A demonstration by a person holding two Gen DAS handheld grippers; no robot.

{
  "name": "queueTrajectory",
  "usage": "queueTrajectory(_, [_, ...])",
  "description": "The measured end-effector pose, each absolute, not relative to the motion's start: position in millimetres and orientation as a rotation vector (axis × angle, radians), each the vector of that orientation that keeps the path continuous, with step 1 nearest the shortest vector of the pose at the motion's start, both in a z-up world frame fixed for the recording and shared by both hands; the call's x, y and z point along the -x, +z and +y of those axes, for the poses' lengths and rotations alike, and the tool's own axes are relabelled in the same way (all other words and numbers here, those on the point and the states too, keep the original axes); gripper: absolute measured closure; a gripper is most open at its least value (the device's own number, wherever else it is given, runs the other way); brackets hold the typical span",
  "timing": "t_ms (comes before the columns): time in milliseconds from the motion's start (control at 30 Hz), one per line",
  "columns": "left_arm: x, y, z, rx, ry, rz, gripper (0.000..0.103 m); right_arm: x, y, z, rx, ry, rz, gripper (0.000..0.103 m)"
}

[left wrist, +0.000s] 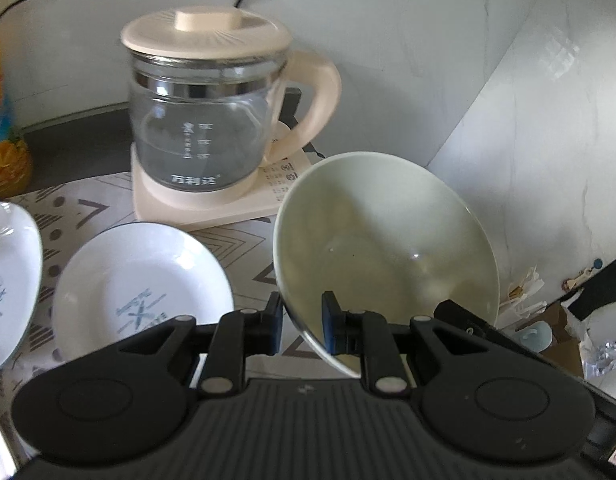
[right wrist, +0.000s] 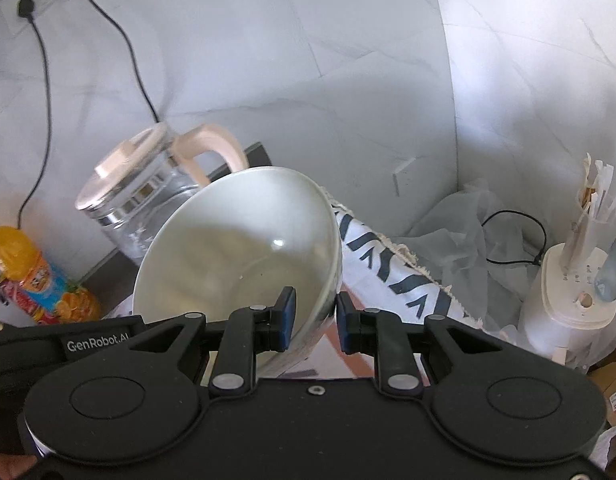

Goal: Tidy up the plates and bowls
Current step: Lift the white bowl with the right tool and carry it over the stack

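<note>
1. Left gripper [left wrist: 302, 326]: jaws narrow, clamped across the near rim of the pale green bowl [left wrist: 383, 248], one pad inside the wall, one outside. The bowl is off the counter and tilted, its mouth facing the camera.
2. Right gripper [right wrist: 315, 322]: jaws narrow, pinching the rim of the same bowl [right wrist: 236, 248] on the opposite side, one pad inside, one outside. The bowl hangs between the two tools.
3. Risk, grip: both holds are thin rim pinches on glazed ware. If the two hands drift apart or twist unevenly, the rim could slide out of a pad and the bowl drop on the ware below.
4. White plate [left wrist: 142, 284] with a blue print: lies flat on the patterned mat [left wrist: 88, 210], just left of the held bowl. Likely stacking spot; a hard set-down could chip either piece.
5. Second white plate [left wrist: 10, 284]: at the left edge, beside the first, partly cut off.
6. Glass kettle [left wrist: 206, 120] with cream lid and handle, on its base: stands directly behind the bowl, near. A swing forward could strike the glass.
7. Orange drink bottle [right wrist: 32, 276]: far left by the wall, clear of the path.
8. White appliance [right wrist: 567, 300] with paper scraps: far right, well apart.
9. Power cords [right wrist: 44, 92]: on the wall behind, out of reach.
</note>
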State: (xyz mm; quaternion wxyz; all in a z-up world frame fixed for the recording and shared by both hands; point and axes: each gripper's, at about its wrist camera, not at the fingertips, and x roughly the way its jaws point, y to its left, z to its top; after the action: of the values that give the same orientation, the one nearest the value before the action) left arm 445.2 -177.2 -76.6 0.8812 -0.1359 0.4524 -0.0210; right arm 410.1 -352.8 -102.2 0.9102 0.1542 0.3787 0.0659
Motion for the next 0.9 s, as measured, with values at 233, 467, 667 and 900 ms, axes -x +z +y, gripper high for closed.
queueTrajectory(233, [-417.3,-63.7,-168.7,0.306,-0.001,0.922,0.085,-387.4,-92.2,-343.2,-0.302,0.175,0.772,0.082])
queueTrajectory(467, [-386.3,-52.9,-160.2,0.321,0.038,0.902,0.085,-366.5,-83.7,-337.1,-0.294,0.222,0.76,0.082])
queueTrajectory(667, [-363.3,-43.9,-151.6,0.328,0.073,0.882,0.085,-349.0,-80.0,-328.4,-0.292,0.267,0.759,0.082])
queueTrajectory(900, [-336.8,-41.8,-138.3,0.344,0.119,0.871,0.085,-332.9,-81.6,-315.3,-0.28,0.309,0.776,0.082])
